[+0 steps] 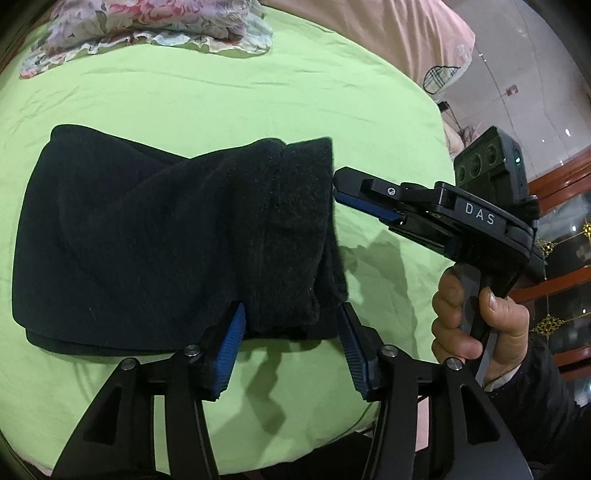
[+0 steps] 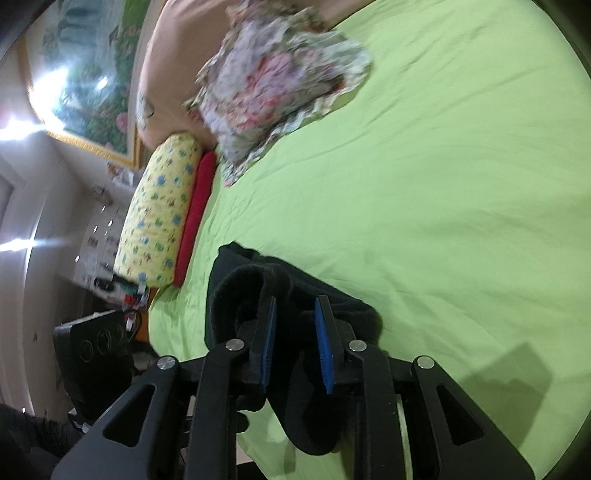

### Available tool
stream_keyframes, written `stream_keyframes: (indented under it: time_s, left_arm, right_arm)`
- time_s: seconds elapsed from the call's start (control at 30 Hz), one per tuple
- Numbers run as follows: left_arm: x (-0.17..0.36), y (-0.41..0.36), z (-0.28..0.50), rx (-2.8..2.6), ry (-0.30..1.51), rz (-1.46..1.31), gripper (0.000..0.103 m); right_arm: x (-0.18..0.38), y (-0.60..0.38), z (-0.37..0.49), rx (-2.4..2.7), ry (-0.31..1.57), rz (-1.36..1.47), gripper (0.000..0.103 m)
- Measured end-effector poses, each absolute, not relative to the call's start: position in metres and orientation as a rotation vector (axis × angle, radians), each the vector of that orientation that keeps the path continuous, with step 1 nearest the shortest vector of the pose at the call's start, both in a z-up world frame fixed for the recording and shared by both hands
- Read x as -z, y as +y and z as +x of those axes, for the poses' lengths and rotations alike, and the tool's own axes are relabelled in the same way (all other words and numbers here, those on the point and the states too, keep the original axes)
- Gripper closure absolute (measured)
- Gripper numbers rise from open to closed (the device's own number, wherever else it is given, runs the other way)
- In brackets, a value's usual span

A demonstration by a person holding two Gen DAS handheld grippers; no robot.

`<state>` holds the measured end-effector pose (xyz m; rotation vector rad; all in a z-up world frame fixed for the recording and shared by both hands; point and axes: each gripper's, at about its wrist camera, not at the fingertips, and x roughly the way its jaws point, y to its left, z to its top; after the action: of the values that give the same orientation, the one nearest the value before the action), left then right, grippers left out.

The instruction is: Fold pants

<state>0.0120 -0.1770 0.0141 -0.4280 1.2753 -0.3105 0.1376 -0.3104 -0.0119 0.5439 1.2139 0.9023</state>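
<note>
Both claws are parted: left claw (image 1: 291, 314) straddles the near right edge of the folded pants (image 1: 155, 236) without clamping, and right claw (image 2: 295, 314) hovers just beside their right end. Pants lie on the green sheet (image 1: 221, 103); a floral cloth (image 1: 155, 22) lies far off.

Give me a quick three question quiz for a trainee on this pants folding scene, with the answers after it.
1. True or false: the black pants lie spread out flat at full length on the green sheet.
2. What lies at the far end of the bed: A a floral cloth, B a laptop, C a shoe?
3. Is the left gripper open or shut?

Key:
1. False, they are folded into a bundle.
2. A.
3. Open, with a blue finger pad on each side of the bundle's near edge.
</note>
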Motion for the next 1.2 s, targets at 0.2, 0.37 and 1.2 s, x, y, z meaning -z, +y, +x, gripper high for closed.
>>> stream_keyframes:
  time_s: [0.2, 0.37, 1.2]
  left_arm:
    - [-0.026, -0.175, 0.007, 0.368, 1.262, -0.404, 0.042]
    - [-0.034, -0.155, 0.006, 0.382, 1.255, -0.412, 0.041]
    - [-0.032, 0.007, 0.003, 0.129, 1.218, -0.547, 0.031]
  right_arm:
    - [0.003, -0.321, 0.122, -0.830, 1.195, 0.558, 0.049]
    - [-0.008, -0.316, 0.107, -0.772, 1.172, 0.519, 0.044]
    - [-0.024, -0.269, 0.056, -0.408, 1.131, 0.444, 0.025]
